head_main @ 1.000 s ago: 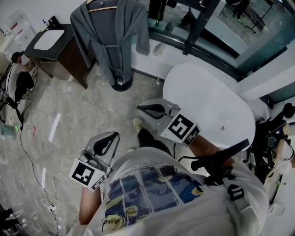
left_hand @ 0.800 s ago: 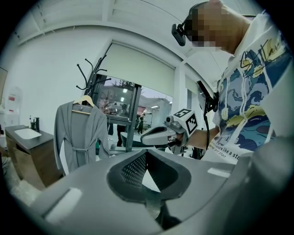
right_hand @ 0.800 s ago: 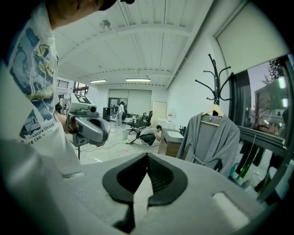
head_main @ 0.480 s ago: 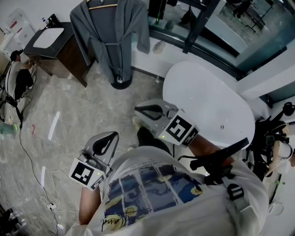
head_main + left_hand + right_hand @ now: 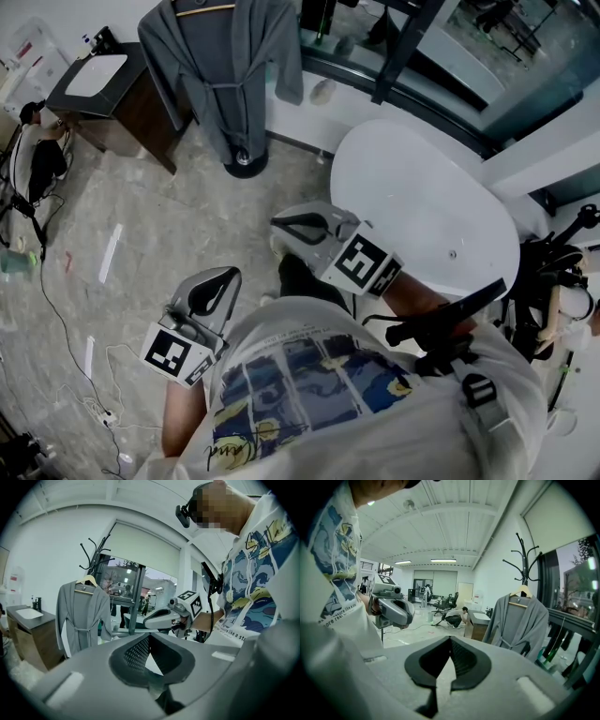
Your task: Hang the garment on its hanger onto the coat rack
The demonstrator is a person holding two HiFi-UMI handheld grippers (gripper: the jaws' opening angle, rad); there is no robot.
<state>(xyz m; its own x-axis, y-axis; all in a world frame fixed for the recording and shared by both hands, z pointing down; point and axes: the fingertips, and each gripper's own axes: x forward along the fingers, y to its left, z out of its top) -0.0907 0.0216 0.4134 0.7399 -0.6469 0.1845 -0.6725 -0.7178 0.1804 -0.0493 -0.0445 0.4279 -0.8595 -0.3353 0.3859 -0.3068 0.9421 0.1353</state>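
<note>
A grey robe (image 5: 220, 66) hangs on a wooden hanger (image 5: 202, 11) from the black coat rack, whose round base (image 5: 244, 167) stands on the floor. The left gripper view shows the robe (image 5: 79, 620) under the rack's hooks (image 5: 96, 550). It also appears in the right gripper view (image 5: 520, 620). Both grippers are held near the person's body, well away from the rack. My left gripper (image 5: 225, 274) is shut and holds nothing. My right gripper (image 5: 277, 223) is shut and empty too.
A white oval table (image 5: 422, 206) stands to the right of the grippers. A dark cabinet with a white basin (image 5: 103, 94) is left of the rack, with a person crouching beside it (image 5: 37, 150). Cables (image 5: 66, 328) trail over the floor at left. Glass walls run behind the rack.
My right gripper has drifted slightly to the left. The robe and my left gripper have not moved.
</note>
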